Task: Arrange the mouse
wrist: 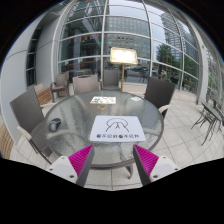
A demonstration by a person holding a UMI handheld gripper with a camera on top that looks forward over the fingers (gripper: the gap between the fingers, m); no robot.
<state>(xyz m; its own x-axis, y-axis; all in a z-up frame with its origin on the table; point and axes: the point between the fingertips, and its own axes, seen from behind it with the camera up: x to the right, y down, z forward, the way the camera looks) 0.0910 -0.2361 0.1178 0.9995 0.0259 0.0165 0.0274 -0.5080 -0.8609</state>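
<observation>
A round glass table [78, 108] stands ahead of me on a paved terrace. A white mat [118, 124] with dark printed marks lies on its near side, just beyond my fingers. A small dark object [55, 124], which may be the mouse, rests on the glass to the left of the mat. My gripper [112, 156] hovers before the table's near rim, open, with nothing between the magenta pads [83, 160].
A second white sheet [100, 99] lies at the table's far side. Grey chairs ring the table: left [28, 108], far [86, 80], right [159, 93]. More chairs [208, 108] stand far right. A glass building front [120, 35] rises behind.
</observation>
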